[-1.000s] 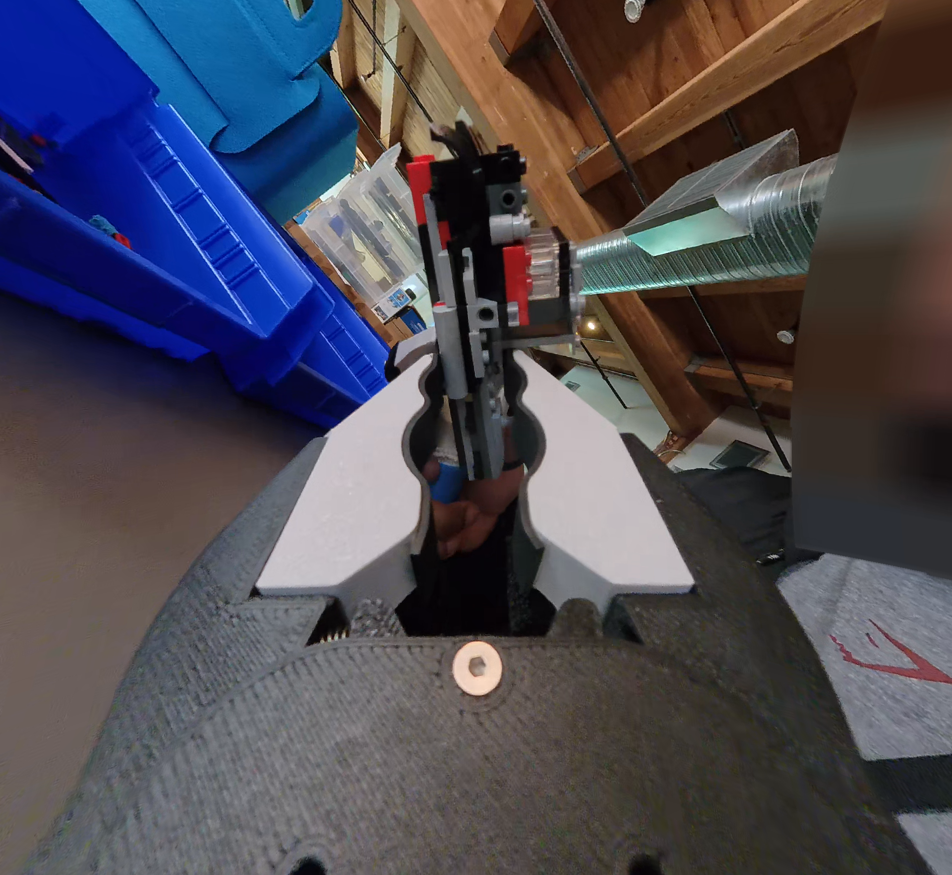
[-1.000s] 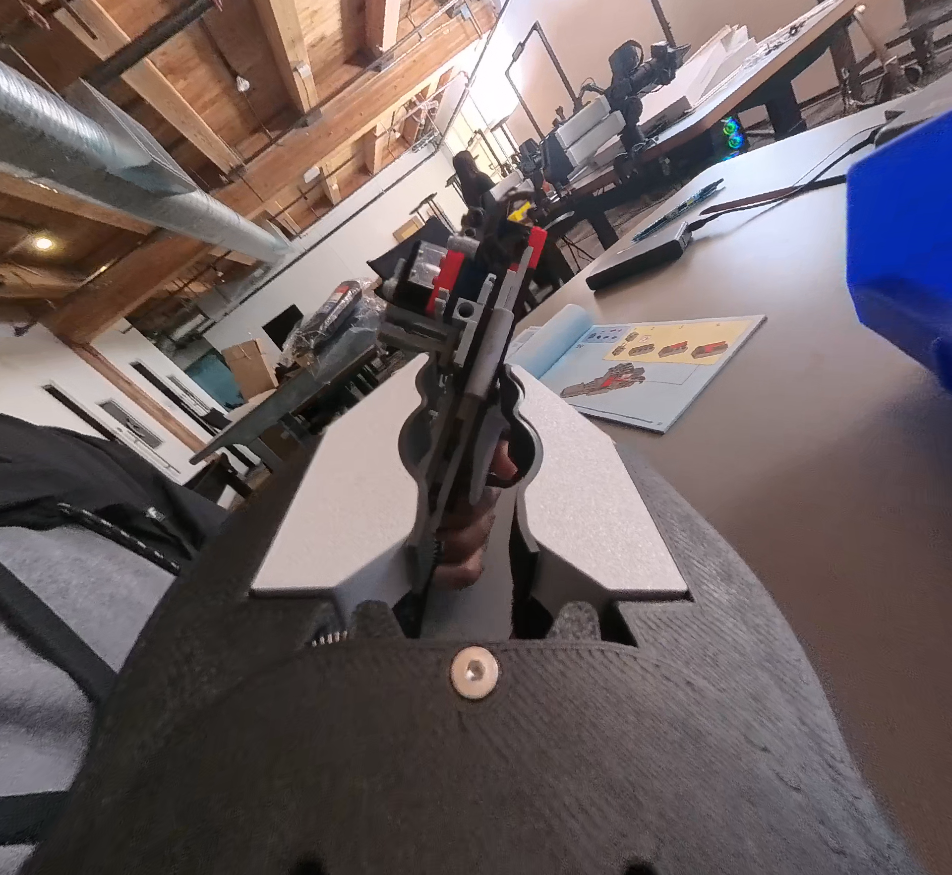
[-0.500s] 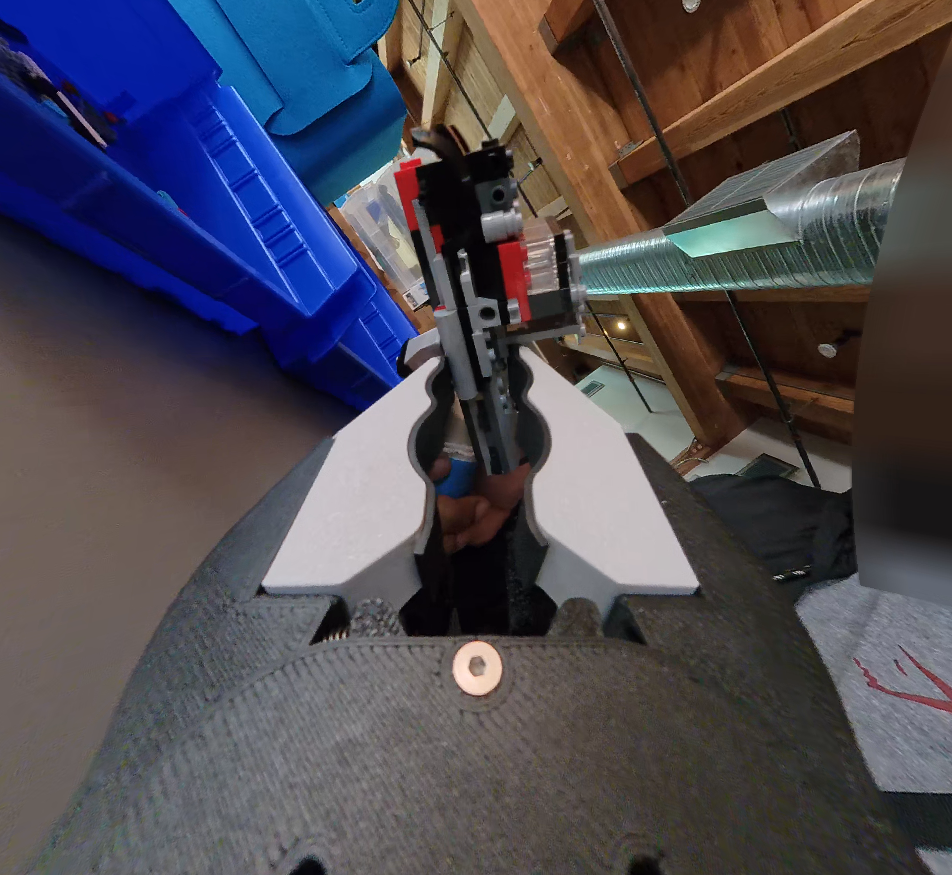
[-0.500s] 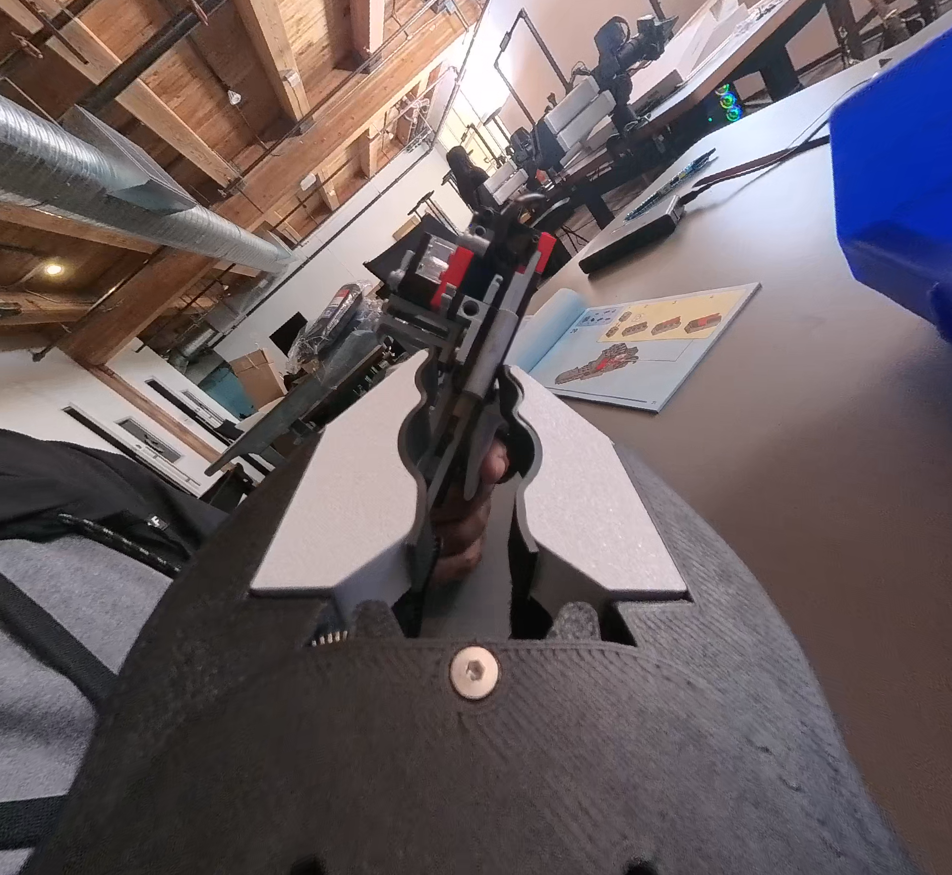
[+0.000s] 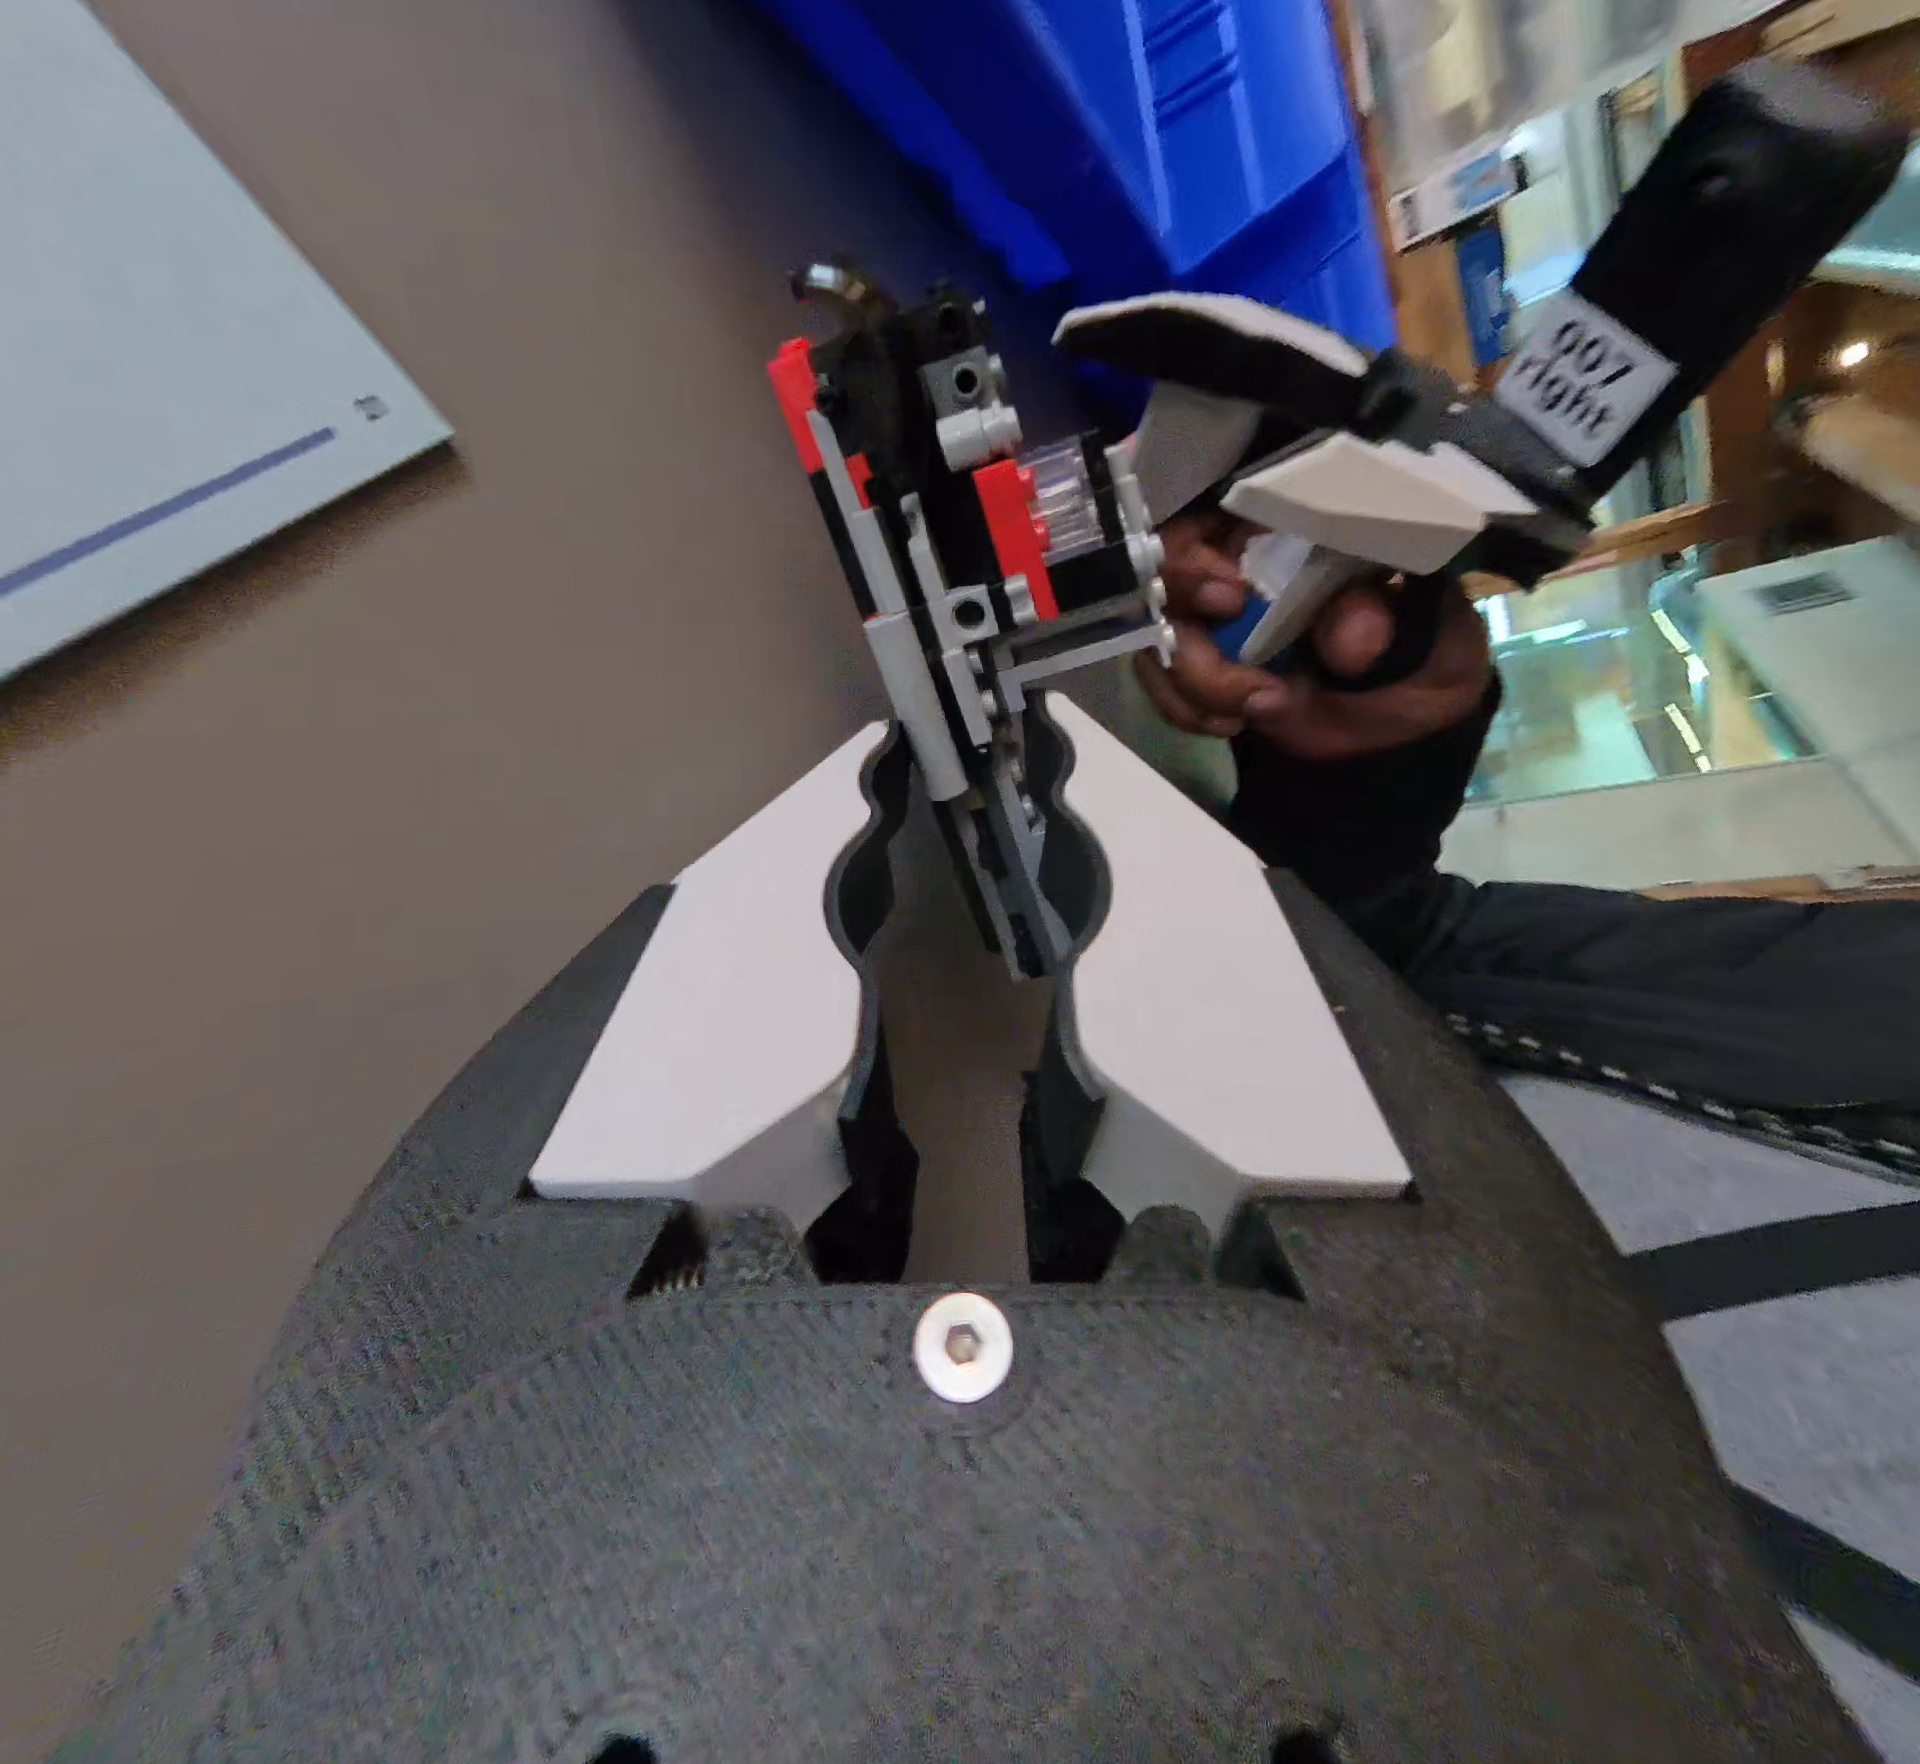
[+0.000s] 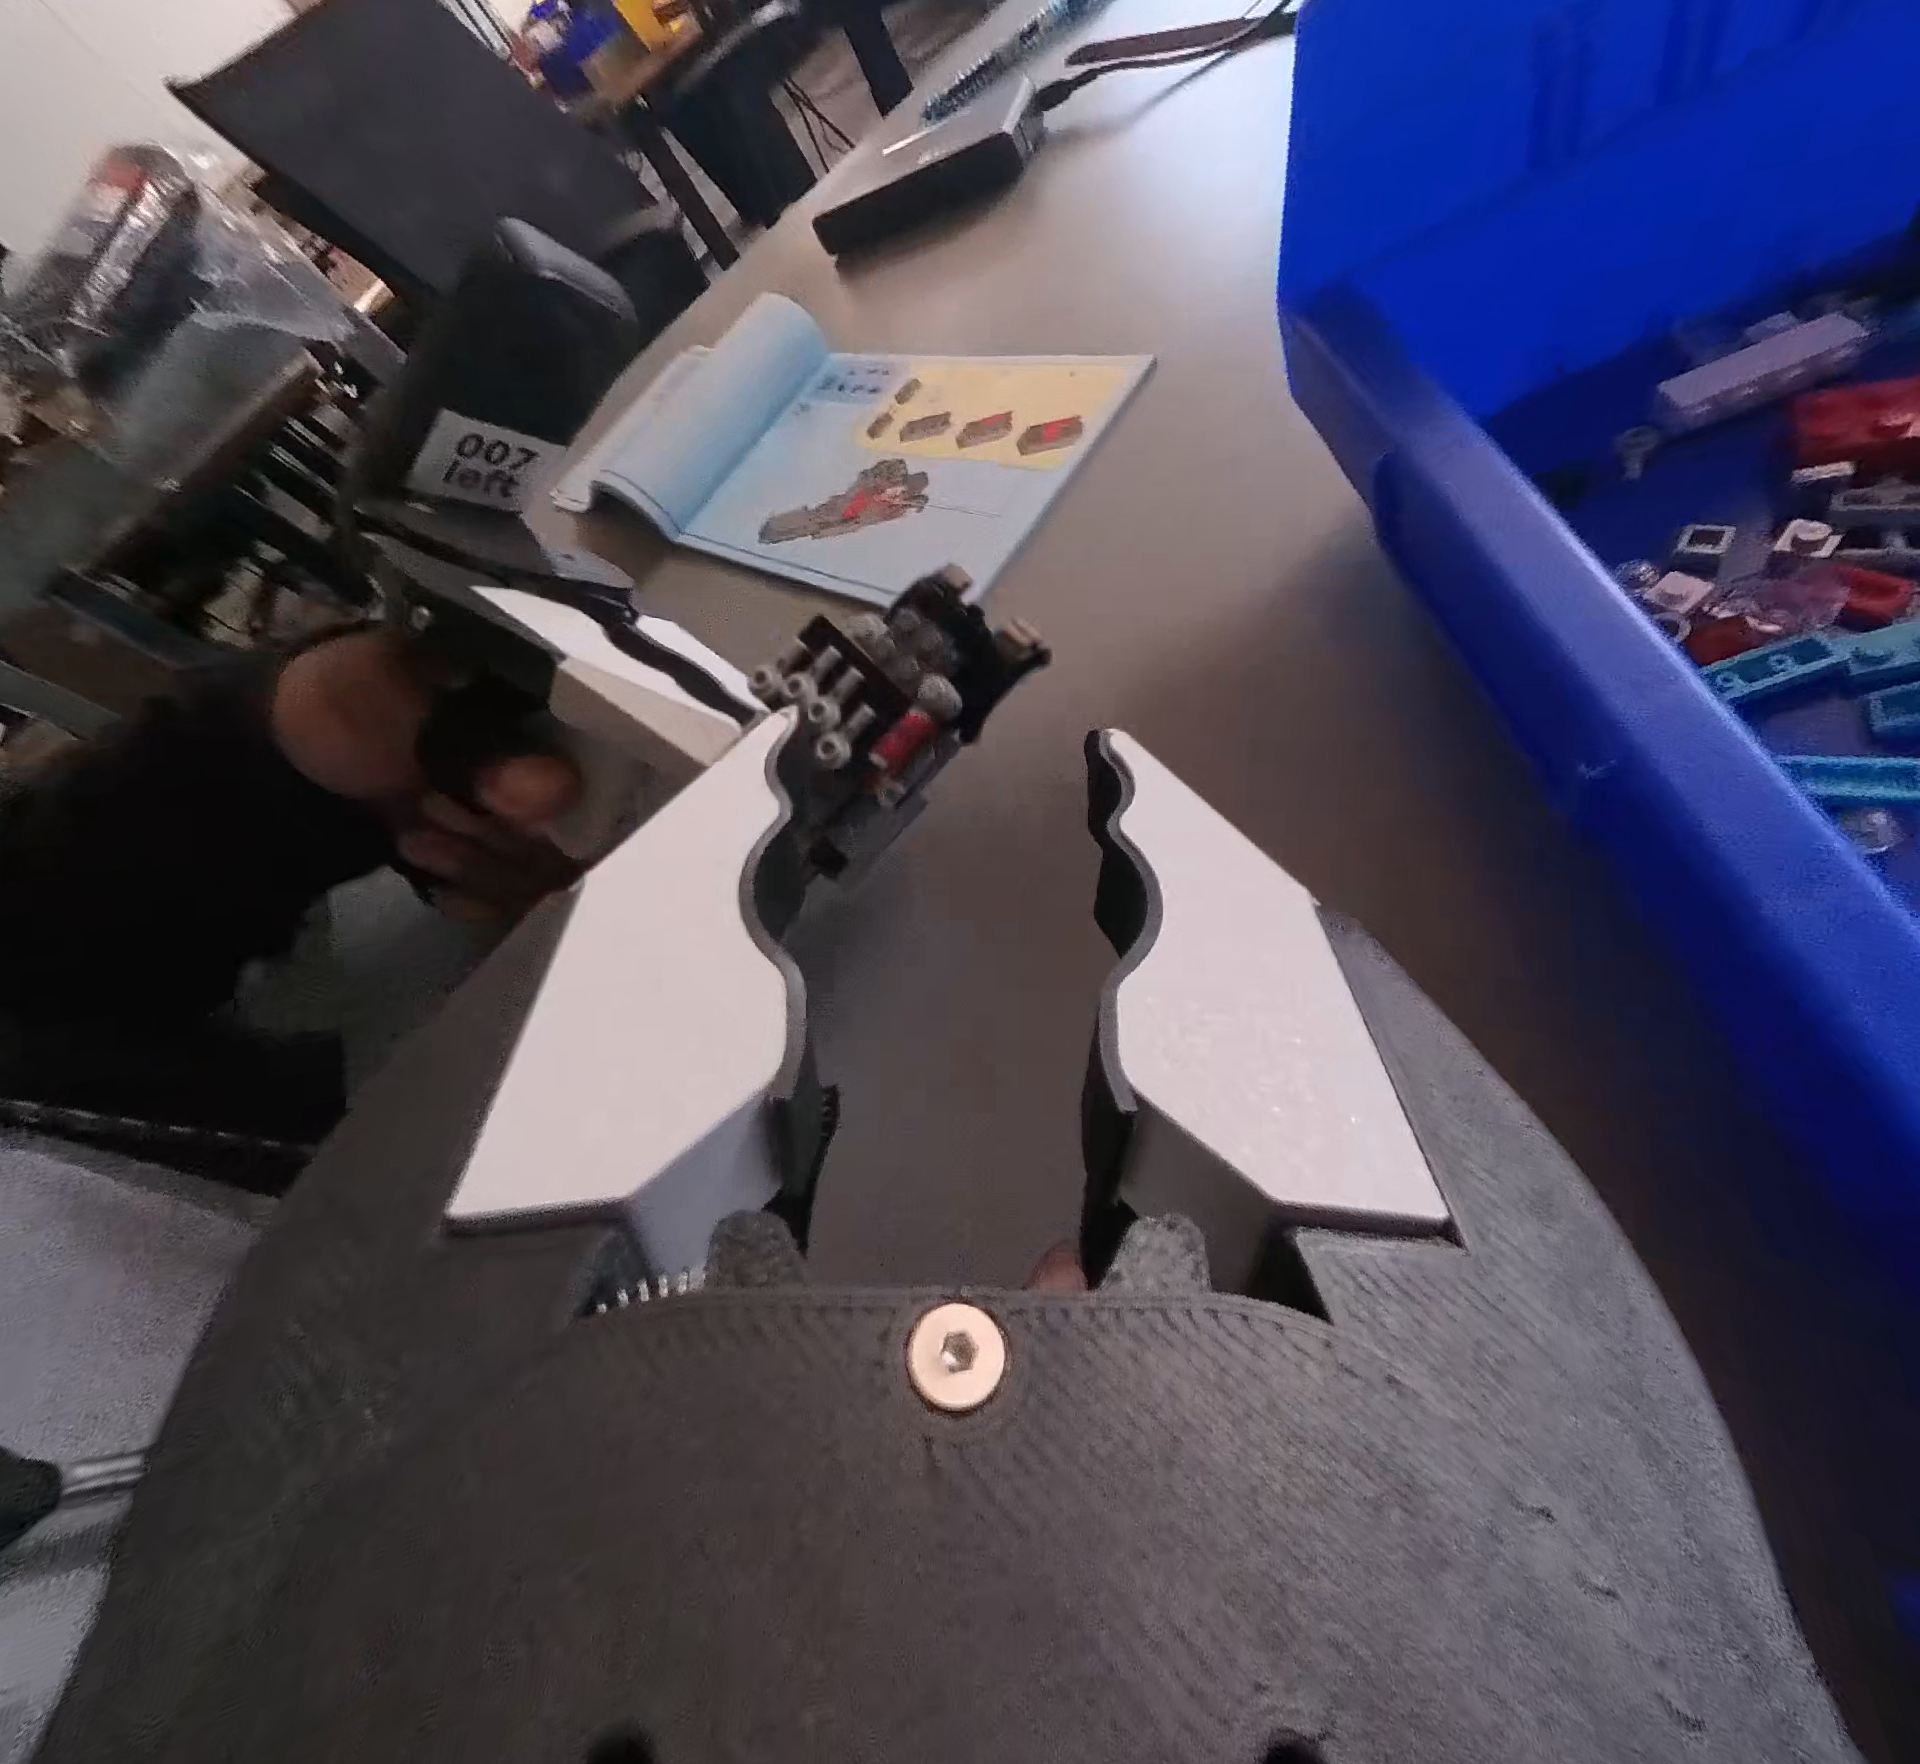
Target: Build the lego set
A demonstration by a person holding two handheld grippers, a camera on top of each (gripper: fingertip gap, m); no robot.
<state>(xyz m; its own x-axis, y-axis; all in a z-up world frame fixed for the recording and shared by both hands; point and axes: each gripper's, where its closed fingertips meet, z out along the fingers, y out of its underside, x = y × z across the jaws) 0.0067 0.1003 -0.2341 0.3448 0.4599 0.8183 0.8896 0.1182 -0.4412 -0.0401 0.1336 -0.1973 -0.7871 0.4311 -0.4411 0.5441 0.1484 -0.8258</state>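
A lego model (image 5: 935, 509) of black, red and grey bricks stands upright in my left gripper (image 5: 971, 748), which is shut on its lower grey end. My right gripper (image 5: 1148, 426) shows open at the model's right side, jaws apart, close to its clear and red bricks. In the right wrist view my right gripper (image 6: 940, 738) is open and empty. The model (image 6: 894, 706) sits just past its left fingertip, held by the left gripper's fingers (image 6: 634, 675) coming in from the left. Hands show behind both grippers.
An open instruction booklet (image 6: 883, 457) lies on the dark table (image 6: 1195, 675); one of its pages shows in the left wrist view (image 5: 156, 343). A blue bin (image 6: 1558, 260) with several loose bricks (image 6: 1818, 519) stands at the right. A flat black box (image 6: 925, 166) lies farther back. The tips of one gripper are about 7 centimetres away from the tips of the other.
My right gripper has let go of the model, opened and drawn back from it. Both views have swung down from the ceiling toward the table. My left gripper still holds the model.
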